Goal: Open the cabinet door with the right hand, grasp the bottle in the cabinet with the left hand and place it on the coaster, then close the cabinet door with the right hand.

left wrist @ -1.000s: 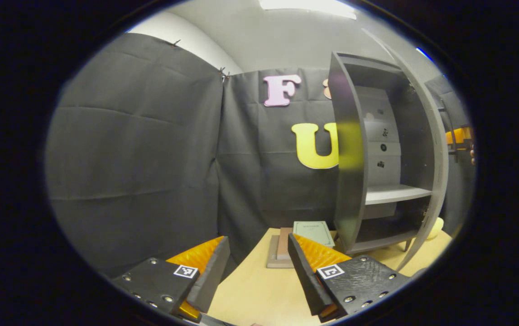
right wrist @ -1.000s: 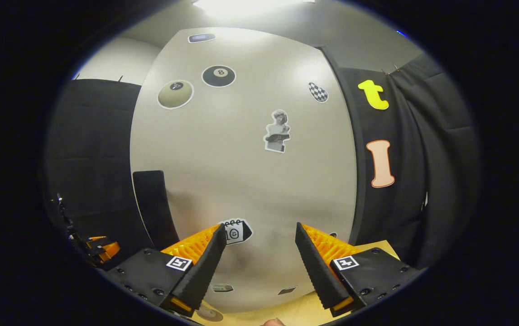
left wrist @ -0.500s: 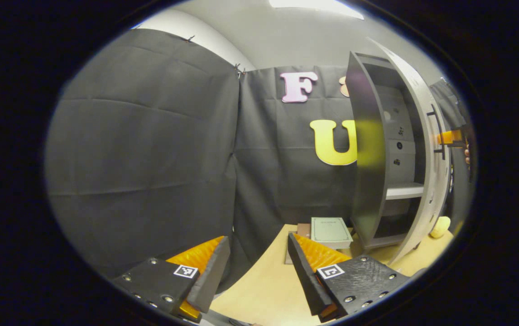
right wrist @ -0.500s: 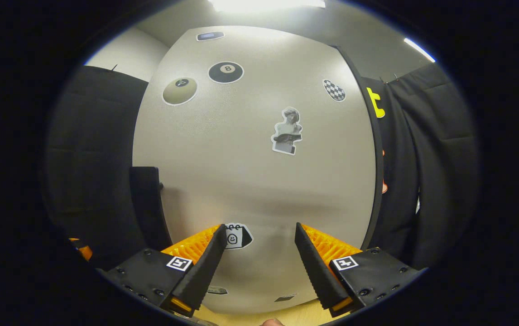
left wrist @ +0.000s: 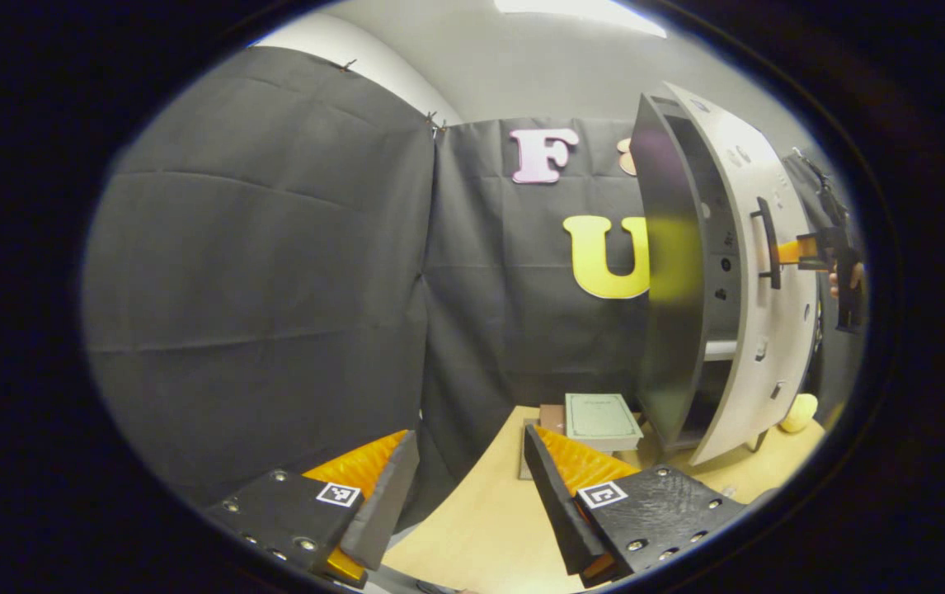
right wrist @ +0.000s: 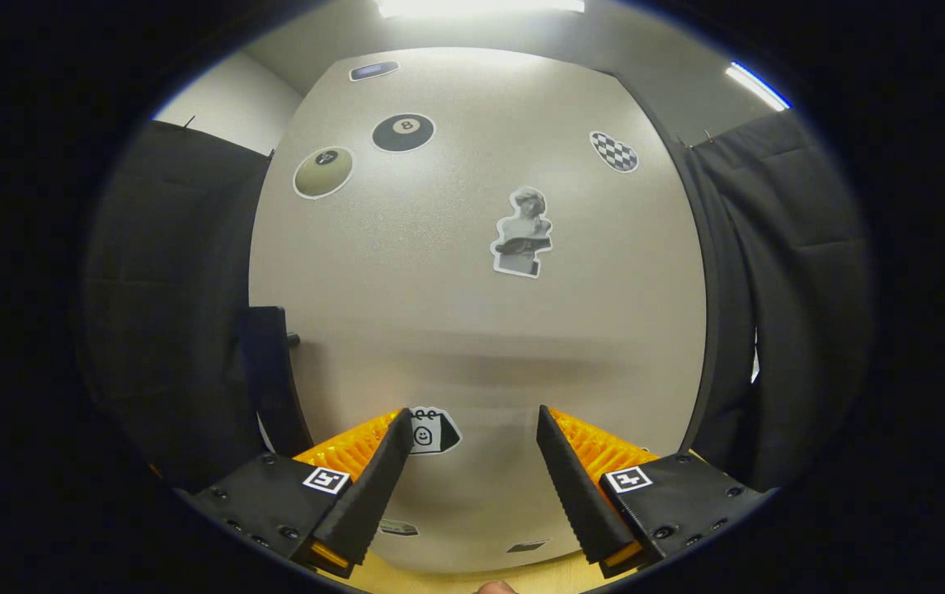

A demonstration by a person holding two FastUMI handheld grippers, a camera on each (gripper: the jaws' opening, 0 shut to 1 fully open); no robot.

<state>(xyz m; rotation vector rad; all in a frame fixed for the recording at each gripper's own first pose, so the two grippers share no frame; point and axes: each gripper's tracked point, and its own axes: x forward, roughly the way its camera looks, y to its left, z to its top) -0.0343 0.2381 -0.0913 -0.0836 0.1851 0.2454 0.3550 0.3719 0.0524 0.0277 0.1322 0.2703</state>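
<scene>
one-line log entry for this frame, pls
phase: door closing | grey stickered cabinet door: ajar | right gripper: open, fingertips at door face | left gripper: open, empty, above tan wooden table

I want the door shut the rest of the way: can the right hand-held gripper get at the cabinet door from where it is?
Probably yes. The right hand-held gripper, open, faces the cabinet door front-on with nothing between them; the door is nearly closed.
</scene>
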